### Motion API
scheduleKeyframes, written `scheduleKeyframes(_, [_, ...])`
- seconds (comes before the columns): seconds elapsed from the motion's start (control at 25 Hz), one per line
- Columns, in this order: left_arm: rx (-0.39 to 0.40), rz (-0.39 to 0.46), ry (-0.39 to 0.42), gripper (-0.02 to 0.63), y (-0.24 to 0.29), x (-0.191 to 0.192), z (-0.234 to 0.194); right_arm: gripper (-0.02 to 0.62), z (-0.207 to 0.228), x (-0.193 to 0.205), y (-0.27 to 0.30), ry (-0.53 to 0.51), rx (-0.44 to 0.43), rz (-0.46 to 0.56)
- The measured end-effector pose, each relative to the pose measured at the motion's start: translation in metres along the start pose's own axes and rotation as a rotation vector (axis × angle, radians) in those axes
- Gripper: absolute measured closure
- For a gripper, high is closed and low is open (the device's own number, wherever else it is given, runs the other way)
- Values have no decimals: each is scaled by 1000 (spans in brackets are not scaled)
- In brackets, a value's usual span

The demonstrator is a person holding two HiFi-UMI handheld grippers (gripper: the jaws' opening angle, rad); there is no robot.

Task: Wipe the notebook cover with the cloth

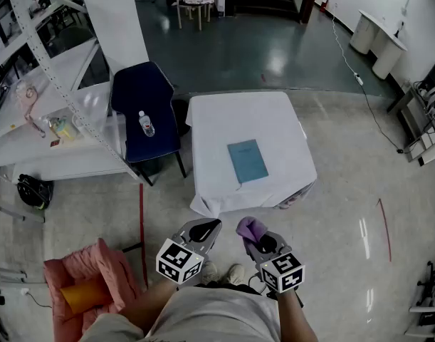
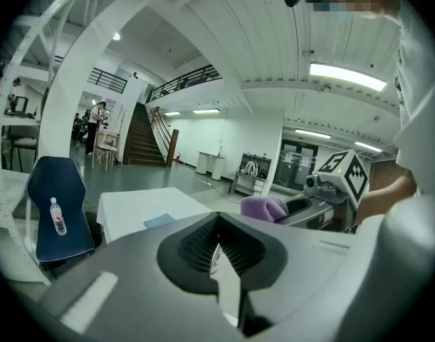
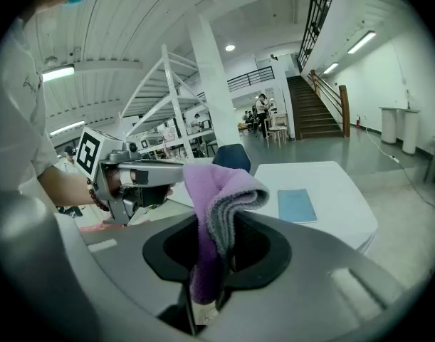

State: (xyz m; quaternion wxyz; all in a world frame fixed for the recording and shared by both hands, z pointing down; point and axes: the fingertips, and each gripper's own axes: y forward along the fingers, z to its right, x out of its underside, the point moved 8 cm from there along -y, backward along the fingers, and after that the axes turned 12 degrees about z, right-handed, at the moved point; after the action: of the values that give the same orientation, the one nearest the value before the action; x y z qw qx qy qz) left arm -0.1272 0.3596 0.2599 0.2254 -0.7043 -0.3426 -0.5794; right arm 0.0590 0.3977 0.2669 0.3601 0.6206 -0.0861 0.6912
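A light blue notebook (image 1: pixel 246 160) lies flat near the middle of the white-clothed table (image 1: pixel 274 120), well ahead of both grippers. The notebook (image 3: pixel 296 205) also shows in the right gripper view, and as a small blue patch (image 2: pixel 160 221) in the left gripper view. My right gripper (image 1: pixel 250 235) is shut on a folded purple cloth (image 3: pixel 216 212), which sticks up from its jaws (image 1: pixel 248 227). My left gripper (image 1: pixel 206 229) is held beside it, jaws shut with nothing between them. Both grippers hang close to my body, short of the table's near edge.
A dark blue chair (image 1: pixel 144 112) with a water bottle (image 1: pixel 146 124) on its seat stands left of the table. A white shelf table (image 1: pixel 46 130) with clutter is further left. A pink armchair (image 1: pixel 85 283) sits at lower left. Red tape lines (image 1: pixel 384 226) mark the floor.
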Motion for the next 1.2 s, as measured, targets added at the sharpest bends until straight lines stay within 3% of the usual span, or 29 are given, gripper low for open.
scheduleKeyframes(0.64, [22, -6, 22, 606, 12, 1, 43, 488, 16, 7, -38, 21, 25, 29])
scheduleKeyframes(1.2, [14, -1, 38, 606, 23, 2, 84, 488, 26, 10, -75, 0, -28, 44])
